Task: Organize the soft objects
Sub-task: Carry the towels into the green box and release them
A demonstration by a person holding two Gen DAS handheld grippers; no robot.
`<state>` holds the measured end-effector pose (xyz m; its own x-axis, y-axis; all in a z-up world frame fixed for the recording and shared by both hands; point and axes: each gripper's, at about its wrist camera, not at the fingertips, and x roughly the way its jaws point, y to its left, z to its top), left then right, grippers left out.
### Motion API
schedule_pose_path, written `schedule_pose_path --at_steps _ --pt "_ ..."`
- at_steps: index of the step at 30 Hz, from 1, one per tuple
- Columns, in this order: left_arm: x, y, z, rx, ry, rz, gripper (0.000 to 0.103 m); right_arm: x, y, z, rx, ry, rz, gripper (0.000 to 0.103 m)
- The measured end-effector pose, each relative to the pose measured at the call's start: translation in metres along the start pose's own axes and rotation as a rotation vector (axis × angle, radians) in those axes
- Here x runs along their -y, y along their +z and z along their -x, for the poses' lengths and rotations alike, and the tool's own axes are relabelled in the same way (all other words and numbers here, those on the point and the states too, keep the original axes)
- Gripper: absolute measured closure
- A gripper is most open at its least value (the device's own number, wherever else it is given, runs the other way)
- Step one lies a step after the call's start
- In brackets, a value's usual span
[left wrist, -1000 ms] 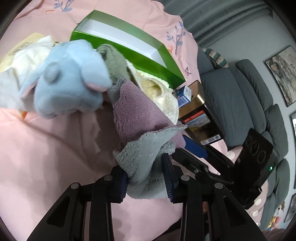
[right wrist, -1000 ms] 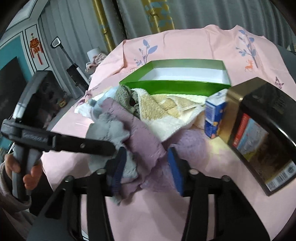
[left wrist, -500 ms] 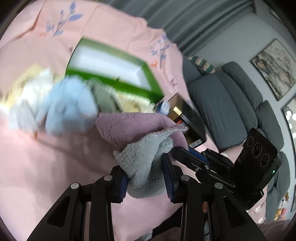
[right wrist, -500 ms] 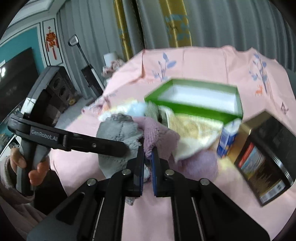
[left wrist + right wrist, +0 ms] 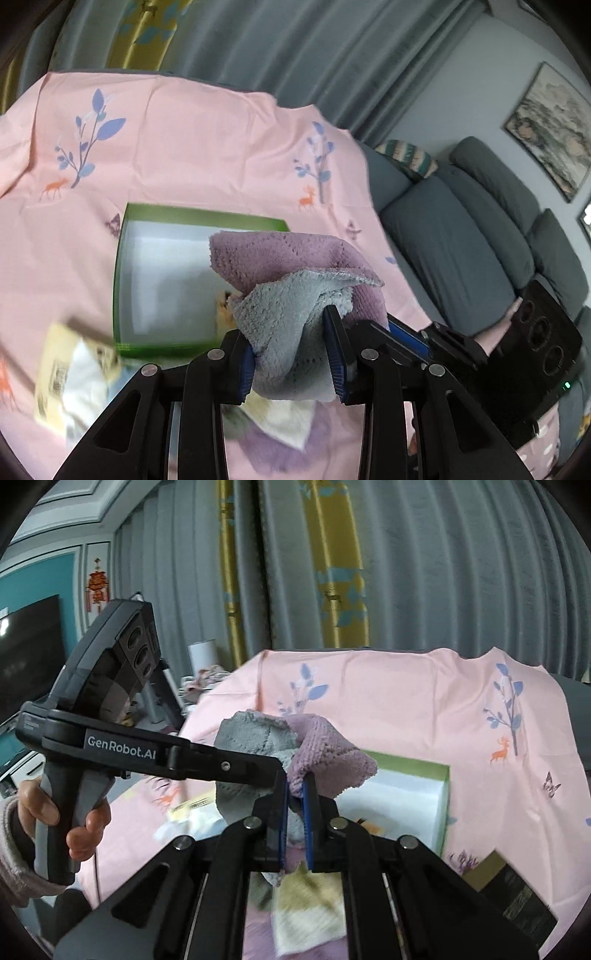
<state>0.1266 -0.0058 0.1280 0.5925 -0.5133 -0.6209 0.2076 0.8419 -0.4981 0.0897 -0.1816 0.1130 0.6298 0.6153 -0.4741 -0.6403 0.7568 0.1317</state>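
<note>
A purple and grey towel [image 5: 295, 291] hangs in the air over the pink-covered table [image 5: 192, 147]. My left gripper [image 5: 295, 360] is shut on its grey end. My right gripper [image 5: 295, 821] is shut on its purple edge [image 5: 325, 764]. The towel is held just above the near right corner of an open green box [image 5: 122, 273] with a white inside, which also shows in the right wrist view [image 5: 441, 805]. Other soft cloths, a cream towel [image 5: 306, 915] and a purple one, lie on the table below the grippers.
A white and yellow packet [image 5: 70, 380] lies left of the box. A dark tin [image 5: 517, 897] stands at the right. A grey sofa [image 5: 461, 240] is beyond the table's right edge. Curtains hang behind.
Both grippers lifted the purple and grey towel off the pile and carried it up toward the green box. The right gripper closed on its purple edge. The blue plush is out of view.
</note>
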Motion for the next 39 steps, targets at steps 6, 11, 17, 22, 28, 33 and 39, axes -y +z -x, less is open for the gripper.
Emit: schedule_pose_path --at_steps 6,11,17,22,28,33,39 --pt "-0.031 0.032 -0.064 -0.064 0.088 0.057 0.069 0.036 0.002 -0.063 -0.099 -0.036 -0.12 0.096" --pt "-0.064 0.037 -0.119 -0.159 0.194 0.129 0.069 0.054 -0.012 -0.122 -0.243 -0.094 -0.202 0.093" --pt "-0.094 0.026 -0.151 -0.299 0.327 0.201 0.029 0.061 -0.024 -0.147 -0.34 -0.183 -0.224 0.056" --pt "-0.091 0.025 -0.122 -0.25 0.304 0.194 0.014 0.059 -0.027 -0.125 -0.317 -0.186 -0.217 0.052" --pt "-0.074 0.015 -0.053 -0.136 0.205 0.189 0.01 0.045 -0.032 -0.077 -0.259 -0.176 -0.171 0.042" --pt "-0.059 -0.006 -0.013 -0.101 0.194 0.151 0.007 0.028 -0.043 -0.035 -0.227 -0.144 -0.145 0.041" --pt "-0.048 -0.045 0.019 -0.072 0.179 0.13 0.007 -0.005 -0.06 -0.003 -0.206 -0.055 -0.076 0.041"
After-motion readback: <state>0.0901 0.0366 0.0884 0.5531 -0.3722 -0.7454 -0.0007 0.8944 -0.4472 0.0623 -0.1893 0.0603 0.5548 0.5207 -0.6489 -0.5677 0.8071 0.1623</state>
